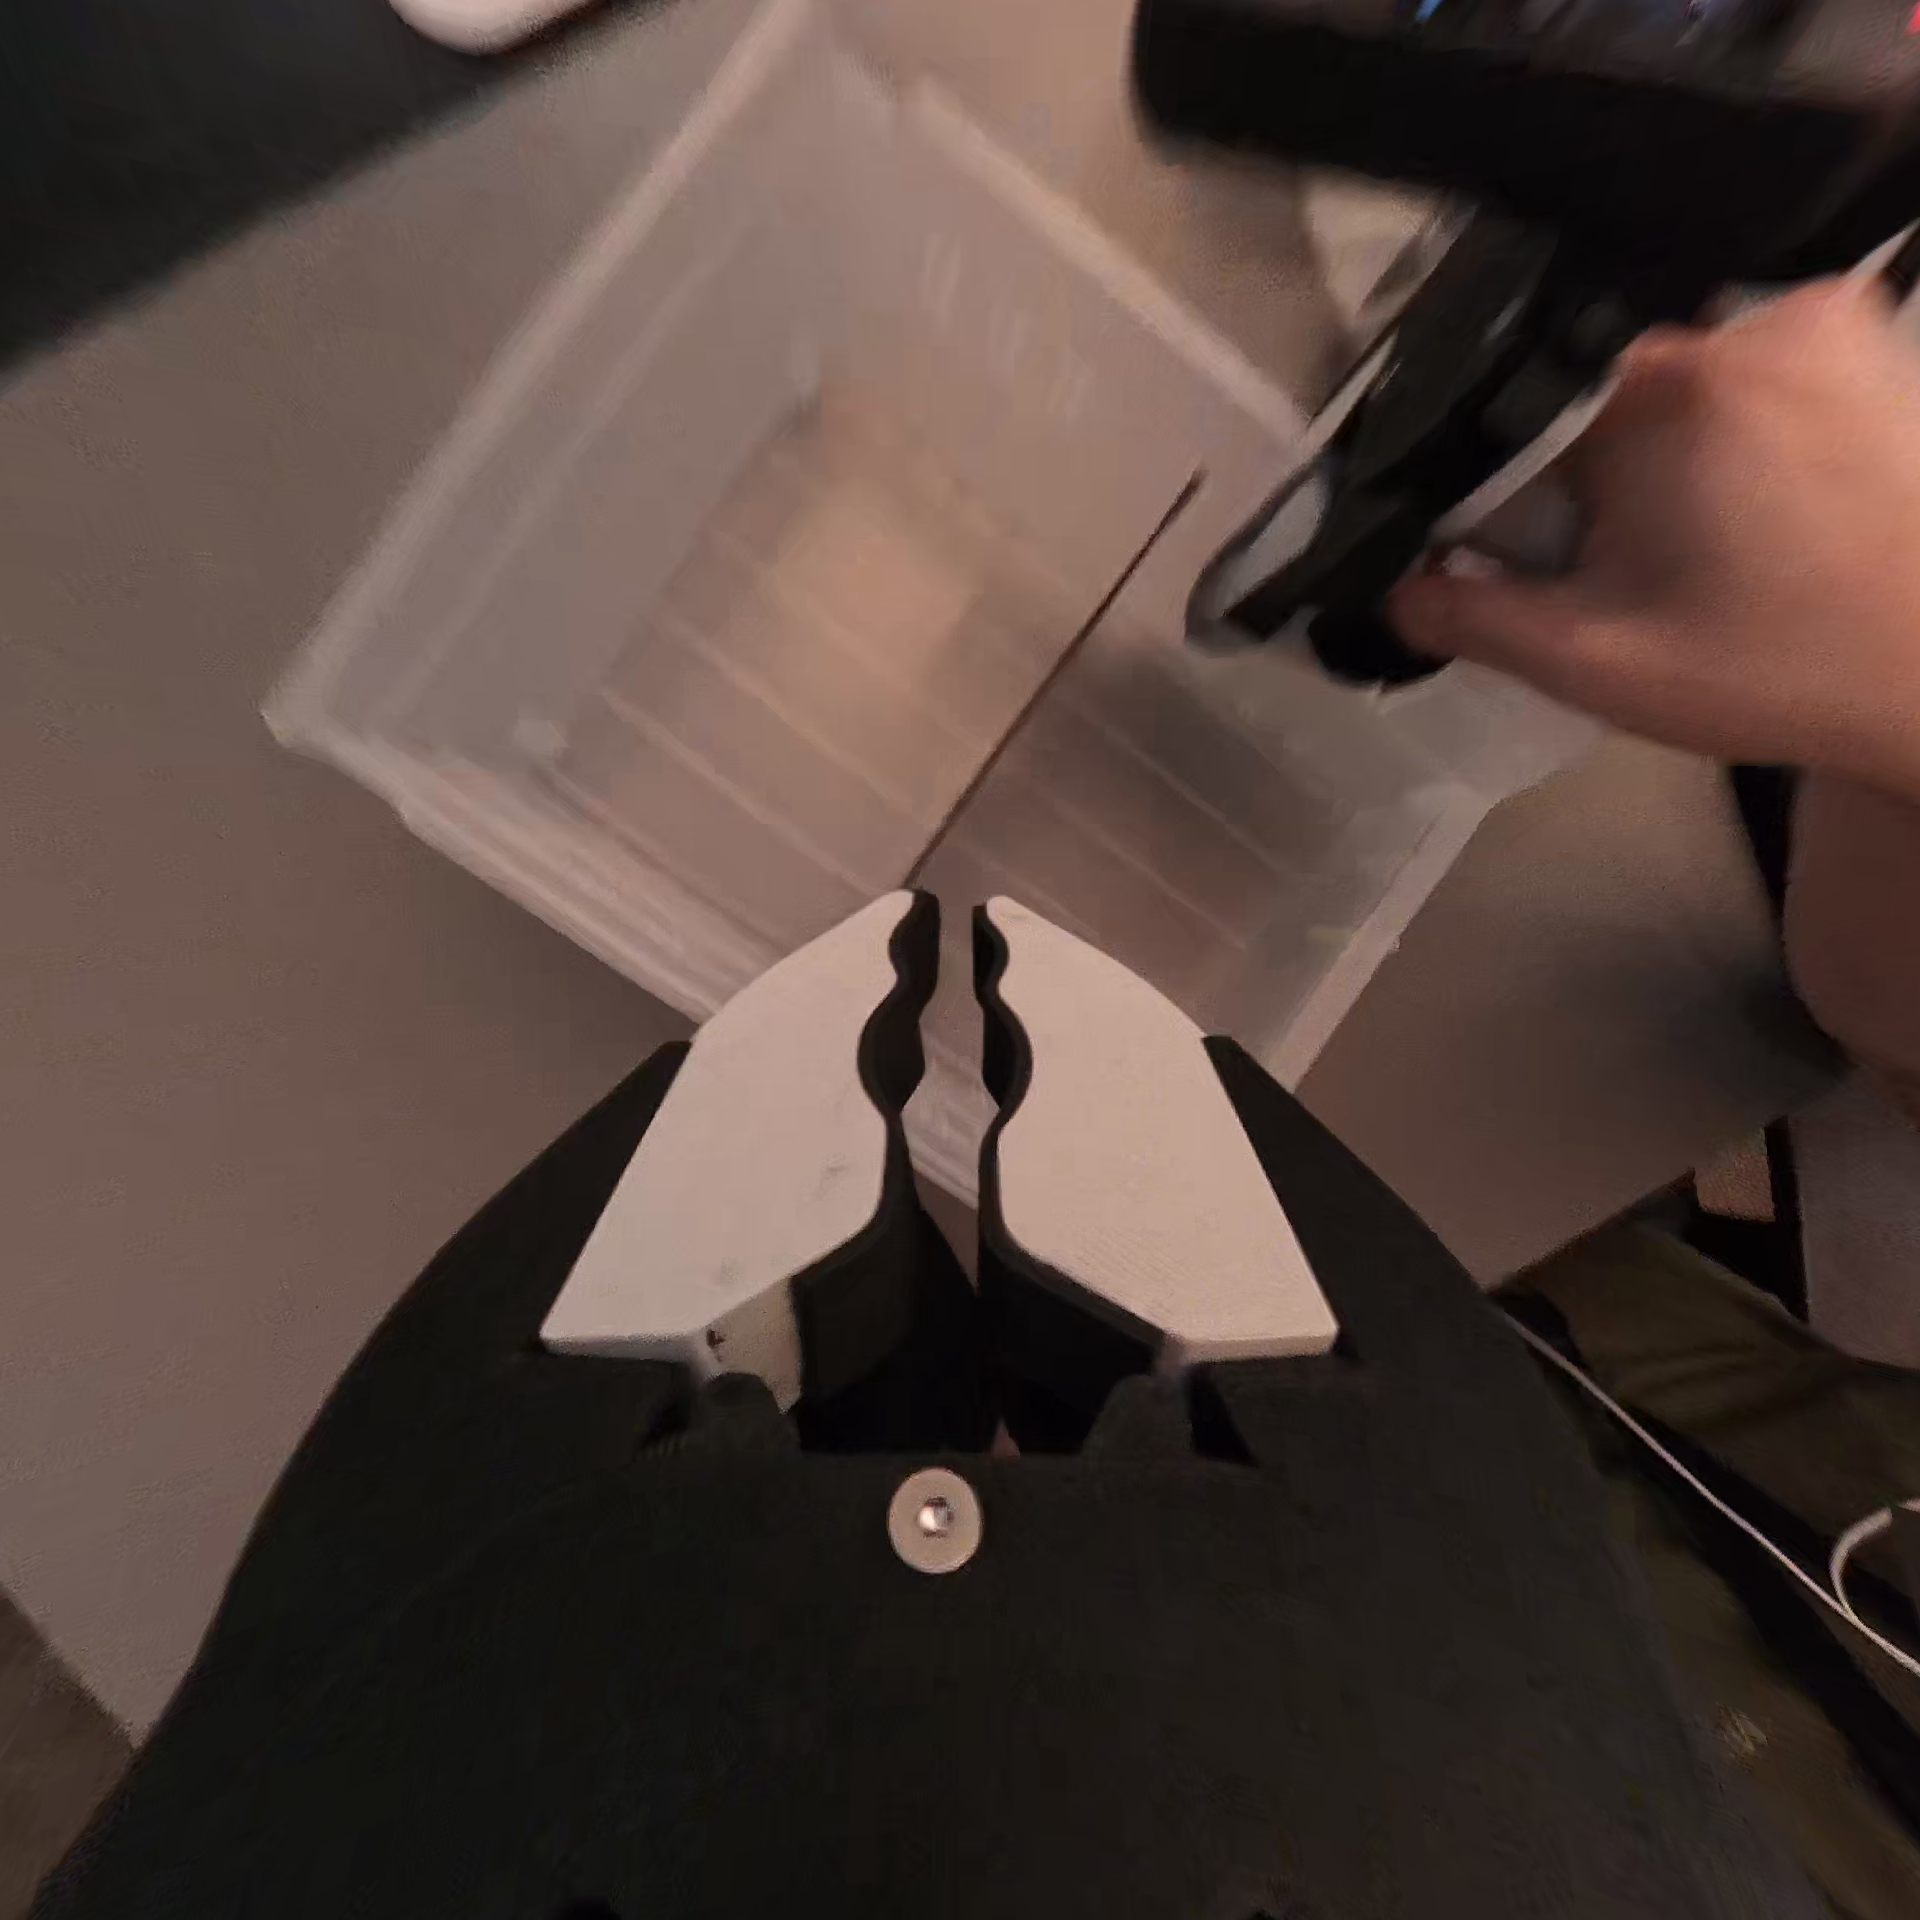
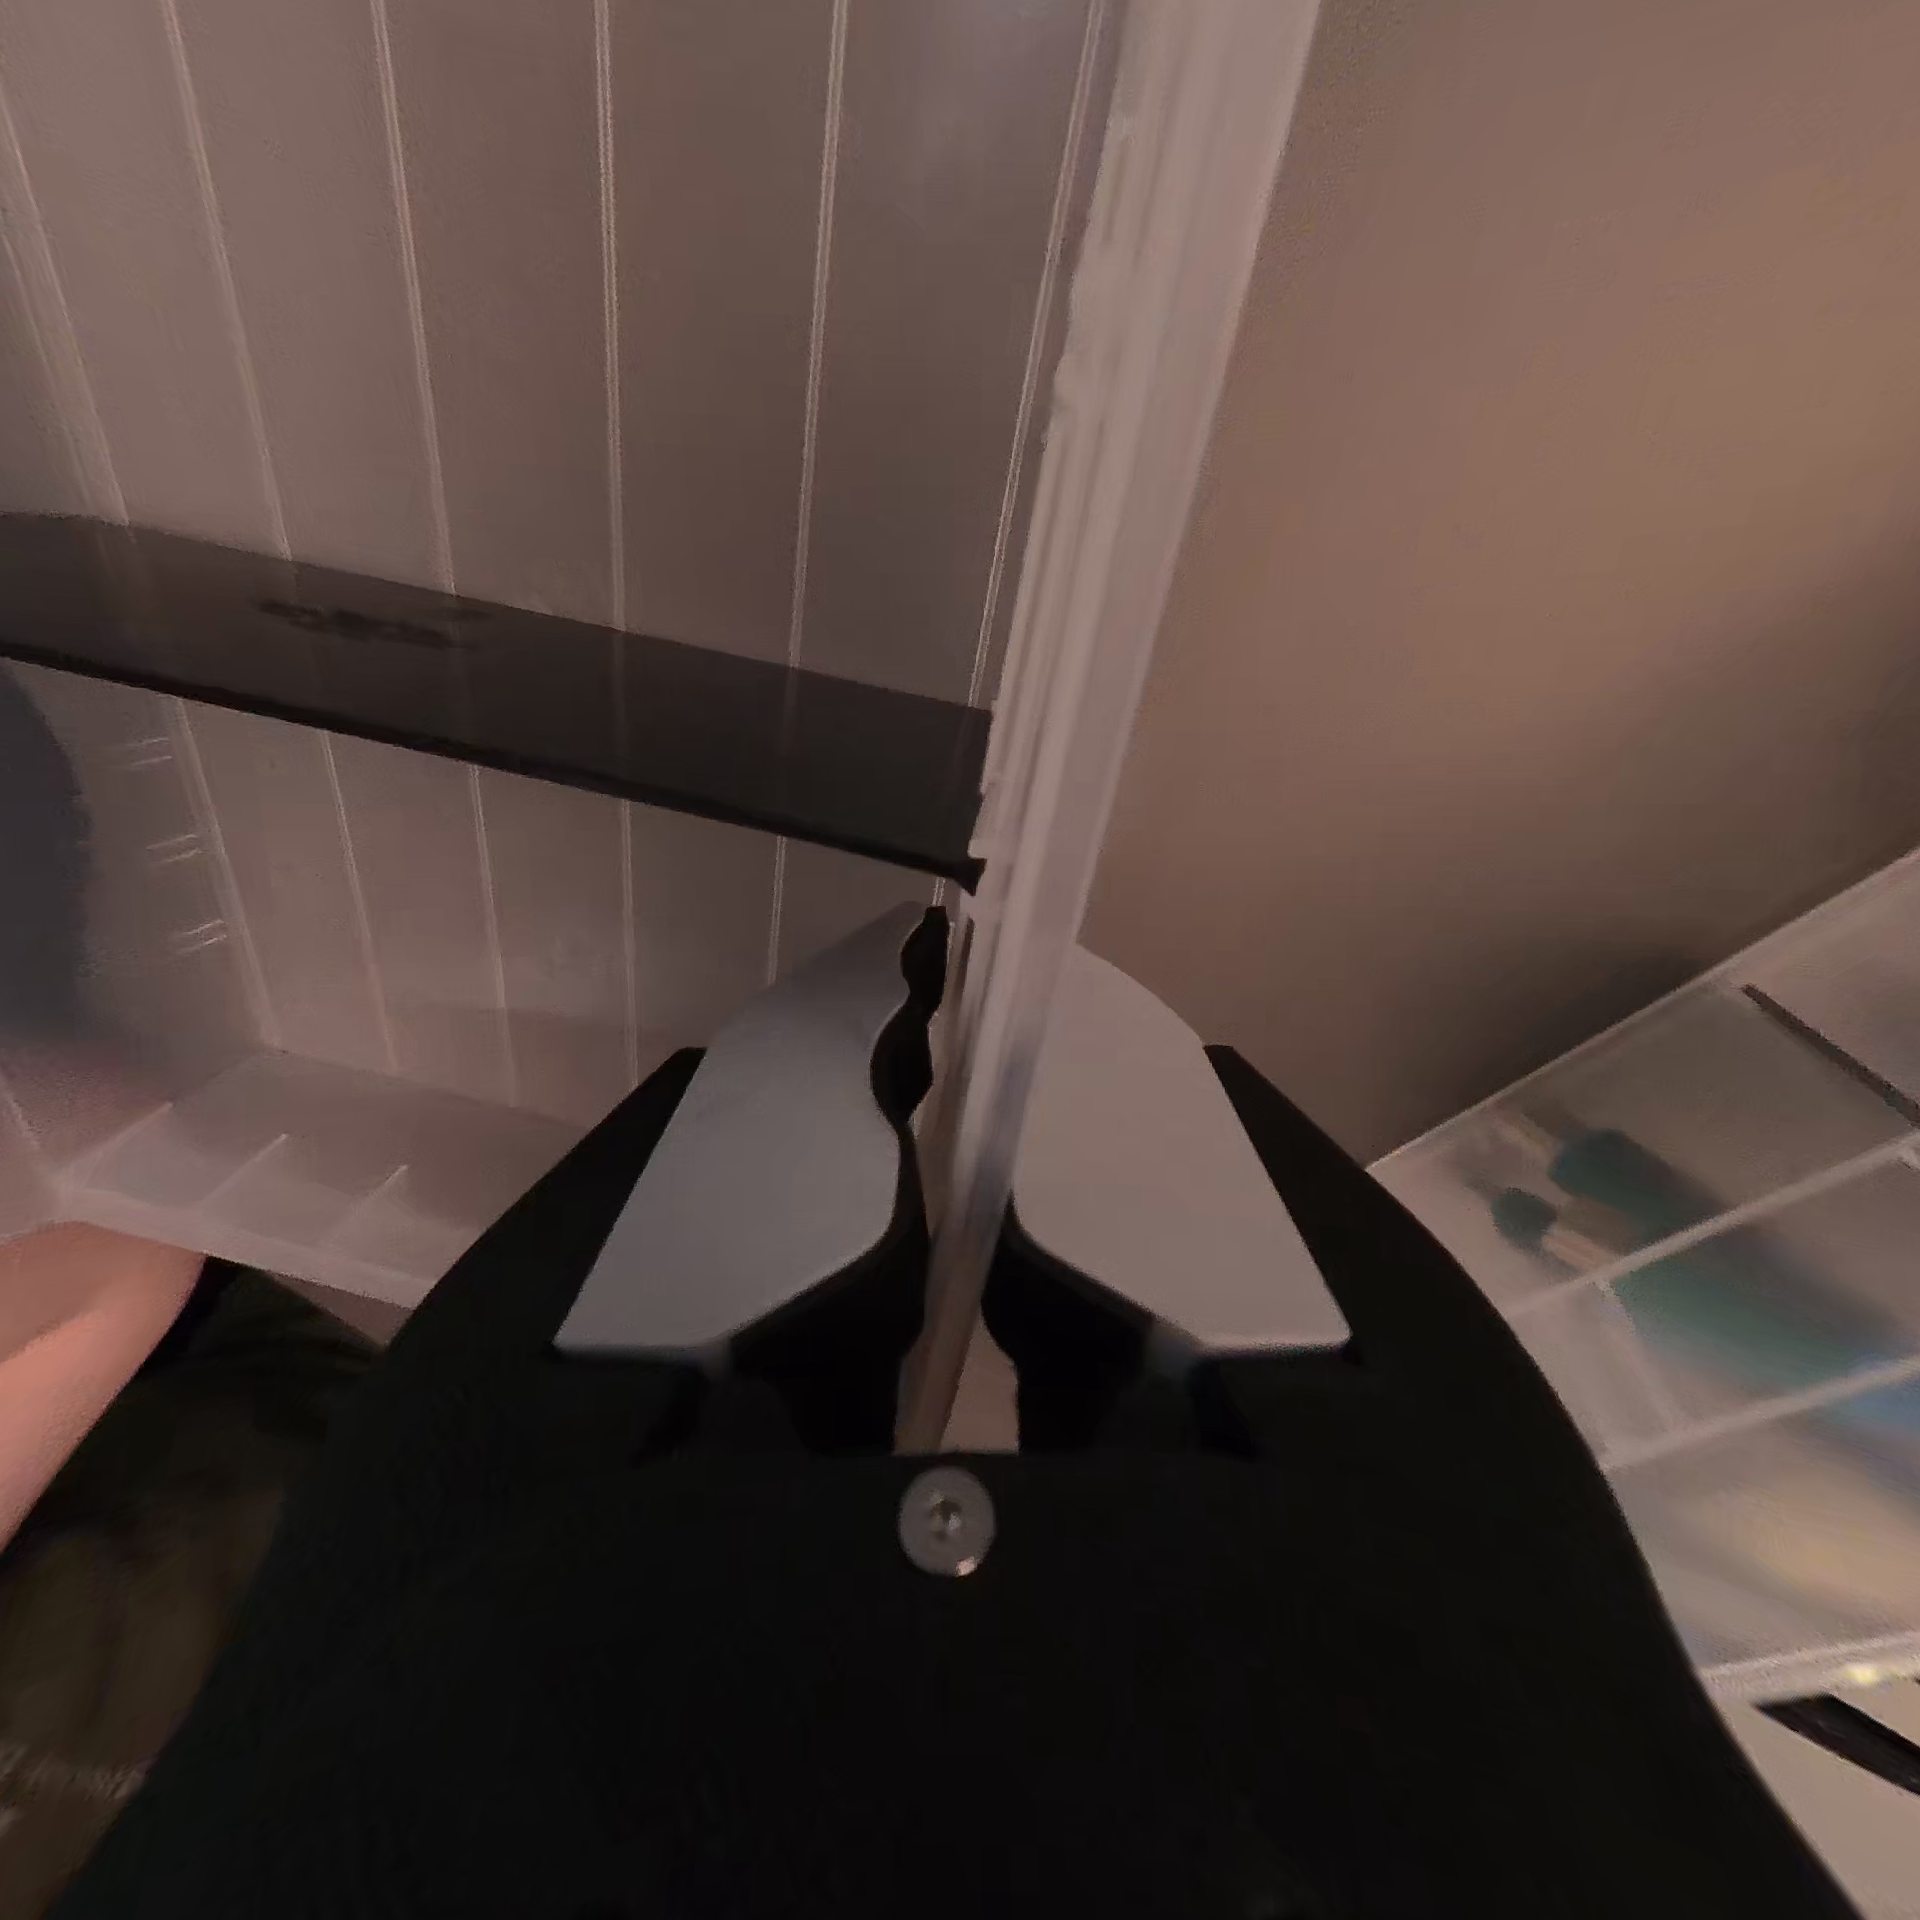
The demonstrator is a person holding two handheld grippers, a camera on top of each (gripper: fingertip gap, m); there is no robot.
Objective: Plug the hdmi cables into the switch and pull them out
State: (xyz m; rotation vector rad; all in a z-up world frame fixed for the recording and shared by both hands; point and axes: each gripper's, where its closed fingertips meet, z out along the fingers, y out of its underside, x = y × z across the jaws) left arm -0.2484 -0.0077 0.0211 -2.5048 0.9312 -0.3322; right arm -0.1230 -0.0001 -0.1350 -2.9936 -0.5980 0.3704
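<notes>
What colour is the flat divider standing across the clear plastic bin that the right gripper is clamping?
Black, or very dark grey: the divider crosses the translucent bin. It shows best in the right wrist view.

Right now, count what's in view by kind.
Grippers: 2 (left gripper, right gripper)
Clear bins: 2 (big bin, compartment box)
Black plate: 1
Hand: 1
Total: 6
No cable or switch clearly in view.
</notes>
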